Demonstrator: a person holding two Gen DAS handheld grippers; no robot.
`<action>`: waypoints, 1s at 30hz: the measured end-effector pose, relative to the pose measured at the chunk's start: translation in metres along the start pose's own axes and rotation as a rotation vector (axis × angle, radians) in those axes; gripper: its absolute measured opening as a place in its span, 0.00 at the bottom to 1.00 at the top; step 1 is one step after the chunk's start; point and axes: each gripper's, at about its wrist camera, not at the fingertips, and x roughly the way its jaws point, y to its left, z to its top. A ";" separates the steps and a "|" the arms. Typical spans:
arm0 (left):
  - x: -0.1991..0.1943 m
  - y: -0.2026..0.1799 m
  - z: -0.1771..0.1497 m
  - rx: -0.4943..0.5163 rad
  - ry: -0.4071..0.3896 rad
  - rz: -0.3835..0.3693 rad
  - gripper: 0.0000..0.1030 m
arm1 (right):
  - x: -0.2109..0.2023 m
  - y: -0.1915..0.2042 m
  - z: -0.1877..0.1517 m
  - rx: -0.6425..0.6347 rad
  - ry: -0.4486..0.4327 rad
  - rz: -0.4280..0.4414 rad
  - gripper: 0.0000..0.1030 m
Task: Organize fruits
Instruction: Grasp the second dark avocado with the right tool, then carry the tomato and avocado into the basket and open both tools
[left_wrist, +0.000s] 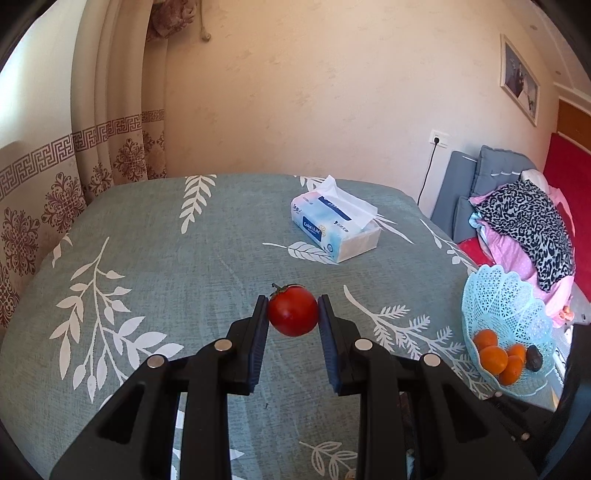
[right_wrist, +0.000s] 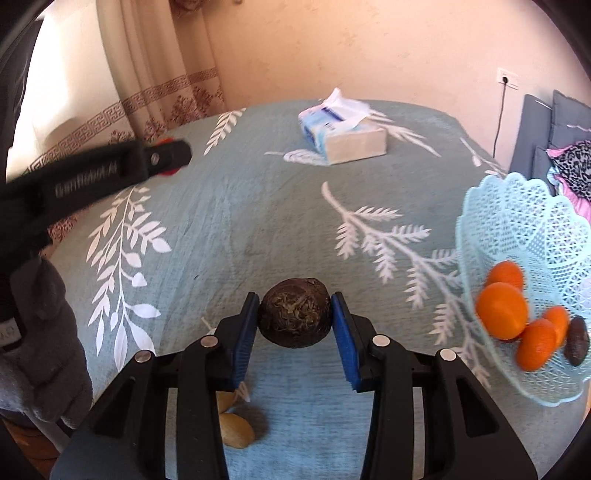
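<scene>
My left gripper (left_wrist: 293, 308) is shut on a small red tomato (left_wrist: 293, 310) with a dark stem, held above the leaf-patterned cloth. My right gripper (right_wrist: 294, 314) is shut on a dark brown, rough round fruit (right_wrist: 294, 313), lifted off the cloth. A pale blue lace basket (right_wrist: 517, 229) stands at the right edge of the table and holds several oranges (right_wrist: 502, 310) and one dark brown fruit (right_wrist: 577, 345). The same basket (left_wrist: 495, 291) shows at the right in the left wrist view. The left gripper's body (right_wrist: 110, 173) crosses the upper left of the right wrist view.
A tissue pack (left_wrist: 334, 229) lies at the far middle of the table (left_wrist: 166, 251). Two pale yellow fruits (right_wrist: 234, 424) lie on the cloth under the right gripper. Curtains hang at the left; cushions and clothes (left_wrist: 532, 221) lie beyond the table's right edge. A grey sleeve (right_wrist: 40, 332) is at left.
</scene>
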 end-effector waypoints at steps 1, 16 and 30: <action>0.000 -0.002 0.000 0.004 -0.001 -0.001 0.26 | -0.002 -0.003 0.001 0.005 -0.006 -0.003 0.40; -0.003 -0.026 -0.007 0.062 -0.001 -0.027 0.26 | -0.036 -0.058 0.008 0.102 -0.089 -0.100 0.40; 0.005 -0.060 -0.021 0.140 0.033 -0.085 0.26 | -0.058 -0.141 0.001 0.233 -0.119 -0.239 0.40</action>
